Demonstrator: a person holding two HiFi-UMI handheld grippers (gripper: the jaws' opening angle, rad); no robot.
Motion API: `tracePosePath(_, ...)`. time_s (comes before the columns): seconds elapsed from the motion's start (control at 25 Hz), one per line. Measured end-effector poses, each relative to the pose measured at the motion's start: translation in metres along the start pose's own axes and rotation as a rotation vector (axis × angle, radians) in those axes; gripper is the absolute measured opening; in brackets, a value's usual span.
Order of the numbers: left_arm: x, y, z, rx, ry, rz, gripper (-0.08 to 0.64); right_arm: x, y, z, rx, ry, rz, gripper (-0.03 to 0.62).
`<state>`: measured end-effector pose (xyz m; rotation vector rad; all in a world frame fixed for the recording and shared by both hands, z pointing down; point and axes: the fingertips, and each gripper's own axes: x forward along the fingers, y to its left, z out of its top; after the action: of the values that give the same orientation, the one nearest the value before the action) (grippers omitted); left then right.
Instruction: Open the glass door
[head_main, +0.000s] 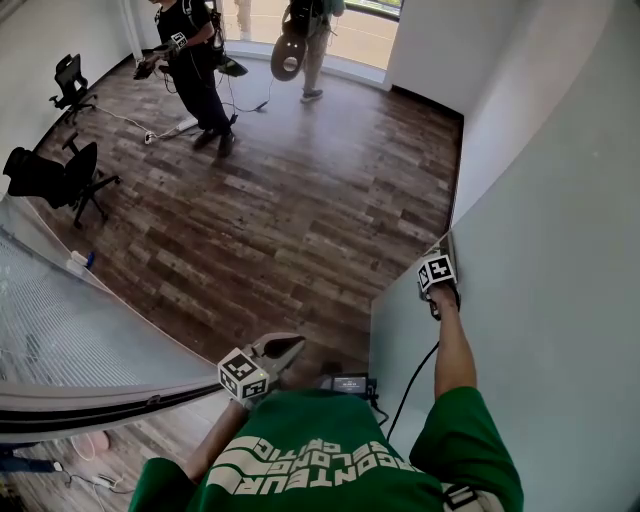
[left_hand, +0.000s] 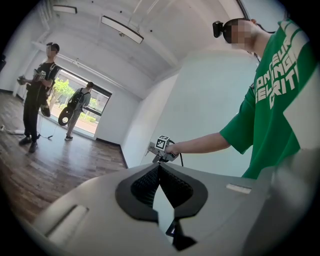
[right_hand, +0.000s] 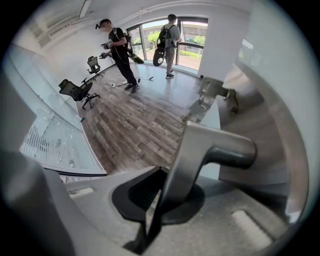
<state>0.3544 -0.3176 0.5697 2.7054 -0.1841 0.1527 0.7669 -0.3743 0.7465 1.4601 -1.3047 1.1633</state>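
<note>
Right claw (head_main: 440, 290) clamps the metal handle (right_hand: 215, 150) at the edge of the door (head_main: 560, 260) on the right, while left claw (head_main: 285, 352) hovers closed and empty over the wood floor (head_main: 300, 220).

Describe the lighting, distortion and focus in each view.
Head view: even daylight, brightest at the far window, with straight edges bowed. Left gripper view: round fisheye frame, black corners, the window brightest again. Right gripper view: same fisheye; the door handle, close up, looks soft, while the wooden floor is sharper.
</note>
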Motion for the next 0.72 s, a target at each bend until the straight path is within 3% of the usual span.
tracePosePath(0.72,0.048,-0.005,0.013,0.015,-0.024,-0.017,0.009,-0.008,-0.096,-0.027,0.136,-0.009,-0.035,-0.008)
